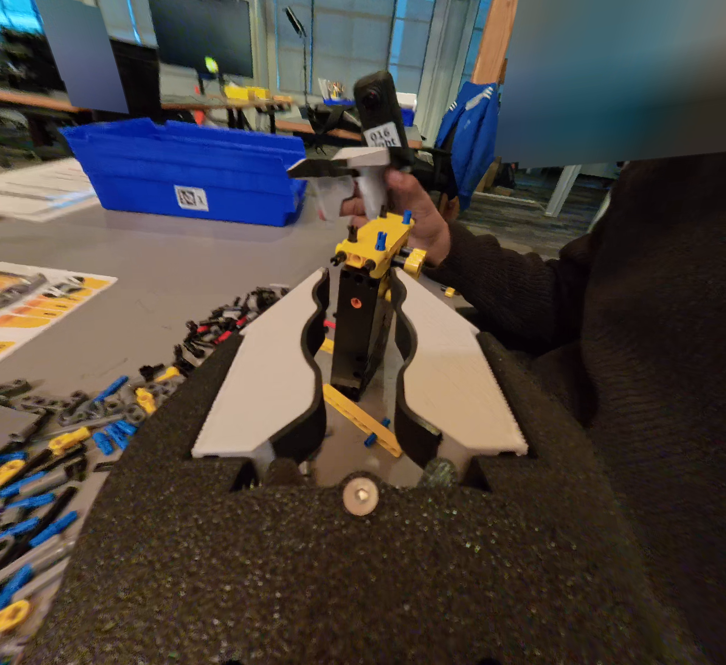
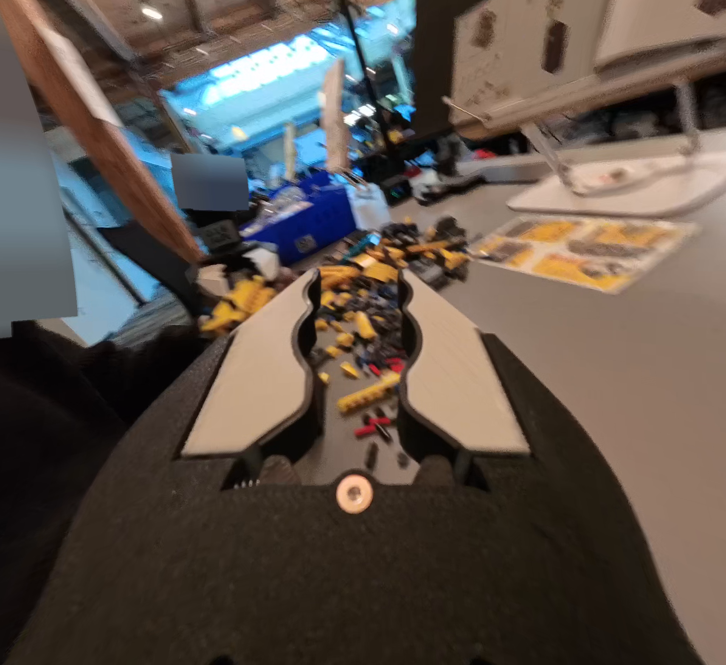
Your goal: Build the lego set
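Note:
My left gripper (image 1: 359, 280) is shut on a brick assembly: an upright black block (image 1: 359, 336) with a yellow part (image 1: 377, 243) on top that carries blue and black pins. A yellow beam (image 1: 361, 420) lies on the grey table under the jaws. My right gripper (image 1: 314, 171), held by a hand, hovers just behind and above the assembly. In the right wrist view, which is blurred, the right gripper (image 2: 358, 281) is open and empty above a pile of loose yellow, black and blue pieces (image 2: 365, 316). A yellow beam (image 2: 367, 396) and red pins (image 2: 371, 426) lie between its fingers.
A blue bin (image 1: 184, 175) stands at the back of the table. A printed sheet (image 1: 39, 300) lies at the left, and it also shows in the right wrist view (image 2: 581, 253). Loose pieces (image 1: 78, 430) cover the left front. A white stand base (image 2: 609, 194) sits at the far right. A dark sleeve (image 1: 510, 292) crosses at the right.

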The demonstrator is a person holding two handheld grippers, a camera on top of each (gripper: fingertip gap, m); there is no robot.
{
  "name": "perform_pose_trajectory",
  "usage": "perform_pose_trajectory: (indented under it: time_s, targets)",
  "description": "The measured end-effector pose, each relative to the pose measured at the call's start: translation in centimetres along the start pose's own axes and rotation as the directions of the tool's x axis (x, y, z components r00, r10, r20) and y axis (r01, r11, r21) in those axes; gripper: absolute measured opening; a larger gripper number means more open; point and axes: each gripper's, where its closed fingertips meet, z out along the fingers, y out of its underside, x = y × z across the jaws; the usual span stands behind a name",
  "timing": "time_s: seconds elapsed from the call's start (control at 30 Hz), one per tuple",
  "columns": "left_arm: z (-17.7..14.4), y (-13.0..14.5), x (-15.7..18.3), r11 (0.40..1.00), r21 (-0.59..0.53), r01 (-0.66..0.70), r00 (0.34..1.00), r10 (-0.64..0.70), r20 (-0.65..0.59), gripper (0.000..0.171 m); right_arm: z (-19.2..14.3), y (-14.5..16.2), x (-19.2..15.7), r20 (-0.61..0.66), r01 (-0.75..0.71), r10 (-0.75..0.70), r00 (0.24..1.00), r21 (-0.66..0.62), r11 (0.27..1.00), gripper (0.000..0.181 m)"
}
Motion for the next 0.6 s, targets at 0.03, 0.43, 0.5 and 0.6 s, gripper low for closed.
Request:
perform_pose_trajectory:
  time_s: [0.03,0.43,0.5,0.6]
  targets:
    - [-0.3,-0.6,0.0,0.999,0.035,-0.029,0.999,0.028,0.017,0.030,-0.1,-1.1,-2.3,0.106,0.035,-0.041,0.993,0.059,0.998,0.040]
    - [-1.3,-2.0,0.8,0.992,0.122,-0.017,0.999,0.022,-0.039,0.030,0.7,1.3,-7.1,0.201,0.397,-0.389,0.899,0.000,0.918,0.056]
    - [-1.3,-2.0,0.8,0.992,0.123,-0.015,0.999,0.021,-0.041,0.030,0.7,1.1,-6.8,0.187,0.392,-0.386,0.903,0.007,0.920,0.056]
    - [-1.2,-1.8,0.7,0.993,0.115,-0.019,0.999,0.023,-0.036,0.030,0.5,0.7,-6.3,0.159,0.392,-0.390,0.907,0.018,0.920,0.056]
